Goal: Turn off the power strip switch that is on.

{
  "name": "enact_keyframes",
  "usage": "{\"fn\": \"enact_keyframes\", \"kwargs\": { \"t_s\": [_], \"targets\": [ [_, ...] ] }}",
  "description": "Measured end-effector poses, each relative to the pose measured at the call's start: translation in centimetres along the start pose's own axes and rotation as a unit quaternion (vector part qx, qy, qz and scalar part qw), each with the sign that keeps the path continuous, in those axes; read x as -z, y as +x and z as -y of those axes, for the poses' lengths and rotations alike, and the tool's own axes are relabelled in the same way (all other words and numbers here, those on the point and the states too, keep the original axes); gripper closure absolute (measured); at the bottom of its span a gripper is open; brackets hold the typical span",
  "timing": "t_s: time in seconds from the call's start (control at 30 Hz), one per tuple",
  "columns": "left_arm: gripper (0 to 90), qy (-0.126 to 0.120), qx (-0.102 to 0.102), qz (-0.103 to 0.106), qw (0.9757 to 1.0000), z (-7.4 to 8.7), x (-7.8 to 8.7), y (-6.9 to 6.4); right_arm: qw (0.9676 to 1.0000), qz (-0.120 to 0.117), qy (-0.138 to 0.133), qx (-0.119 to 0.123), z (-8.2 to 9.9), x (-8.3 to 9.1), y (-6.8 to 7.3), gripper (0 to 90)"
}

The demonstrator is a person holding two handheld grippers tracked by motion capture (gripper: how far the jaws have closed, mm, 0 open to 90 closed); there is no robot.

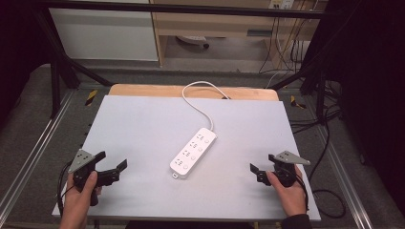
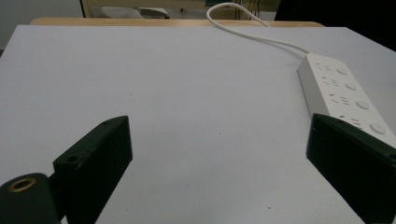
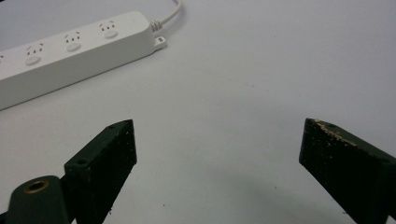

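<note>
Power strip [image 1: 193, 152] lies diagonally at the table's [image 1: 143, 124] centre, cord [image 1: 198, 98] running off the far edge. Left gripper [image 1: 112, 167] near the front-left corner, right gripper [image 1: 260, 172] near the front-right corner; both well apart from the strip.

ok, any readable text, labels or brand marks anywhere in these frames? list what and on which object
None readable.
power strip: only socket holes and round buttons show on its top; no brand or lettering to make out.
left gripper and right gripper: black jaws, no markings.
yellow-and-black patches on the frame beside the table: stripes, no words.
</note>
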State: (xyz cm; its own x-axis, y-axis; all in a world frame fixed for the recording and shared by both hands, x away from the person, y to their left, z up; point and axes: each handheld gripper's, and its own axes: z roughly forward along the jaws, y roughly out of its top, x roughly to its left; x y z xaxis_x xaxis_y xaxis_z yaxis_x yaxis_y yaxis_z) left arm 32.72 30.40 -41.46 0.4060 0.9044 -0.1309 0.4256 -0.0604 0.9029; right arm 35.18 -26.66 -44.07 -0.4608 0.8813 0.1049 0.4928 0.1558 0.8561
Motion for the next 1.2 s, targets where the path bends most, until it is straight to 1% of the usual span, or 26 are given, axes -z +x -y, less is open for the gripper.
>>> {"fn": "enact_keyframes", "kwargs": {
  "t_s": [0.1,0.13,0.2,0.3,0.33,0.4,0.47,0.53,0.57,0.63,0.73,0.77,0.9,0.93,1.0,1.07,1.17,1.2],
  "targets": [
    [6.7,0.005,0.003,0.004,1.0000,0.1,0.0,0.1,0.9996,0.004,-0.026,0.009,-0.3,0.2,0.3,12.3],
    [6.7,0.002,0.003,0.005,1.0000,0.1,0.0,0.0,0.9993,0.010,-0.032,0.014,-0.3,0.2,0.4,12.0],
    [6.7,-0.001,-0.004,0.006,1.0000,0.1,0.0,-0.2,0.9985,0.030,-0.042,0.021,-0.4,0.1,0.6,10.6],
    [6.8,0.001,-0.013,0.010,0.9999,0.1,-0.1,-0.5,0.9992,0.027,-0.028,0.004,-0.4,0.1,0.8,7.7],
    [6.8,-0.002,-0.018,0.013,0.9997,0.1,-0.2,-0.6,0.9994,0.026,-0.025,0.004,-0.4,0.1,0.8,7.7],
    [6.6,-0.012,-0.038,0.014,0.9991,0.2,-0.2,-0.9,0.9993,0.027,-0.027,0.004,-0.5,0.1,0.8,7.0],
    [5.8,-0.016,-0.052,0.016,0.9984,0.2,-0.2,-1.1,0.9990,0.024,-0.032,-0.020,-0.6,0.0,0.6,4.1],
    [5.2,-0.018,-0.049,0.021,0.9984,0.2,-0.2,-1.2,0.9983,0.026,-0.039,-0.035,-0.9,-0.3,0.6,4.9],
    [5.2,-0.019,-0.046,0.022,0.9985,0.1,-0.2,-1.1,0.9981,0.030,-0.041,-0.034,-1.0,-0.5,0.6,4.9],
    [5.2,-0.018,-0.041,0.023,0.9987,0.1,-0.2,-1.1,0.9988,0.029,-0.033,-0.021,-1.0,-0.9,0.9,4.2],
    [5.2,-0.013,-0.033,0.025,0.9991,0.1,-0.3,-1.2,0.9995,0.020,-0.024,-0.003,-0.8,-1.0,1.4,4.1],
    [5.2,-0.010,-0.032,0.025,0.9991,0.1,-0.3,-1.2,0.9995,0.018,-0.025,-0.002,-0.7,-1.0,1.6,4.1],
    [5.2,-0.013,-0.026,0.021,0.9993,0.1,-0.1,-1.1,0.9996,0.009,-0.028,0.001,-0.6,-0.7,2.1,4.4],
    [5.3,-0.012,-0.026,0.020,0.9994,0.2,-0.1,-1.0,0.9995,0.009,-0.029,0.005,-0.7,-0.7,2.2,4.5],
    [5.3,-0.012,-0.027,0.020,0.9993,0.2,-0.1,-0.9,0.9993,0.008,-0.036,0.003,-0.8,-0.5,2.3,4.3],
    [5.8,-0.015,-0.025,0.021,0.9993,0.1,-0.2,-0.7,0.9994,0.009,-0.035,0.001,-0.8,-0.5,2.3,3.3],
    [6.1,-0.014,-0.023,0.021,0.9994,0.2,-0.1,-0.6,0.9992,0.017,-0.036,0.002,-0.8,-0.6,2.5,3.1],
    [6.2,-0.015,-0.023,0.021,0.9994,0.2,0.0,-0.6,0.9993,0.016,-0.035,0.003,-0.8,-0.6,2.5,3.2]
  ]
}}
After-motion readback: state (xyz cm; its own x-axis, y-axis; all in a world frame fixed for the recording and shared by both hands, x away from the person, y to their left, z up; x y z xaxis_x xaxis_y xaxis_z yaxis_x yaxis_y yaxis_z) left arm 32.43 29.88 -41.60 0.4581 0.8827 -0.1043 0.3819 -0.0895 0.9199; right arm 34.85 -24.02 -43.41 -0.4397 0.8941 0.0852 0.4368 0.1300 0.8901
